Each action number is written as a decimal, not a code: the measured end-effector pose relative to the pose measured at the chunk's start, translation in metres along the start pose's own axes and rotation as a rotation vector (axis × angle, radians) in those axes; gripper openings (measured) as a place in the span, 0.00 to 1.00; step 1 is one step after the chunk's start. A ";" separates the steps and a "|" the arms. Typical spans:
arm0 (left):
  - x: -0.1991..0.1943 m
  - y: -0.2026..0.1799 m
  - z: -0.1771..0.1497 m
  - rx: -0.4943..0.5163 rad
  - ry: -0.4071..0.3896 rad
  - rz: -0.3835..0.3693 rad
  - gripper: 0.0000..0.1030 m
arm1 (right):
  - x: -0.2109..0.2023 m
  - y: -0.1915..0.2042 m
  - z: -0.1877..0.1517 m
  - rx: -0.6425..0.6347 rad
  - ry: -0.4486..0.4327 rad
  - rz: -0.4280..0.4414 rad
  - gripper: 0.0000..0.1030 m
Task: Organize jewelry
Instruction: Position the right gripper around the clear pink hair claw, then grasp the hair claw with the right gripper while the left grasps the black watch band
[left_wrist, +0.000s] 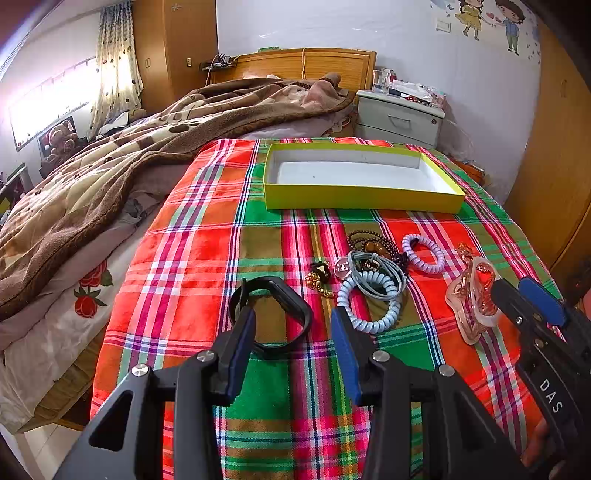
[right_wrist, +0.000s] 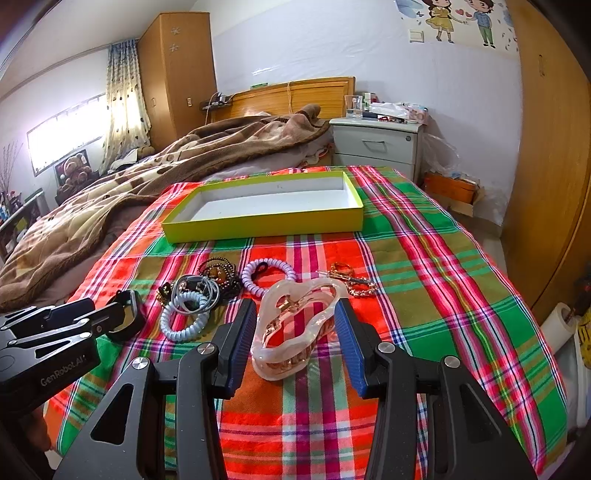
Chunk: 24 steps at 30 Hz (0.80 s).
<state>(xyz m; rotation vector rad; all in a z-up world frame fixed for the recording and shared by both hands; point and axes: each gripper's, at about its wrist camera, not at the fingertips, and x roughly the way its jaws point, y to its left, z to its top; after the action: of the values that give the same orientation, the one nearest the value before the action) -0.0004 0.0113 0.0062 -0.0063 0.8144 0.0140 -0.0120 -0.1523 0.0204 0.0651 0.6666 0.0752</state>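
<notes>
The right tongs (right_wrist: 293, 334) stand wide open and hold nothing, with the pink hair claw (right_wrist: 295, 328) lying on the plaid cloth (right_wrist: 424, 295) right between the two blue pads; neither pad seems to press on it. The claw looks like light, stiff, glossy plastic with a gilt spring hinge, so it probably slips under a hard squeeze and could crack. The best hold appears to be across its long curved sides, near the middle.

The left tongs (left_wrist: 291, 332) are also spread wide and empty, low over the cloth. The black wristband (left_wrist: 271, 314) lies just ahead of them, its near loop reaching in between the fingers, the left finger across its edge. It looks light and rubbery, so it would likely flex when pinched; the thicker, flat section seems the surest place to grip.

Just beyond both tongs lies the heap of coil hair ties (left_wrist: 373, 306), beads (left_wrist: 369, 240) and gold chain (right_wrist: 351, 280), all small and loose. Farther ahead sits the yellow box (left_wrist: 362, 201), open and empty.
</notes>
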 end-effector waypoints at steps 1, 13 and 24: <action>0.000 0.000 0.000 0.001 0.001 0.002 0.43 | 0.000 -0.001 0.001 0.003 -0.002 0.000 0.44; 0.007 0.014 0.006 -0.021 0.022 -0.056 0.43 | 0.005 -0.023 0.007 0.078 0.042 0.022 0.44; 0.030 0.041 0.012 -0.084 0.119 -0.114 0.43 | 0.035 -0.036 0.008 0.165 0.194 0.080 0.44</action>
<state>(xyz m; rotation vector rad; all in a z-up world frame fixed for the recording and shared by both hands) 0.0282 0.0529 -0.0070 -0.1342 0.9312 -0.0598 0.0218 -0.1852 0.0018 0.2460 0.8633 0.1041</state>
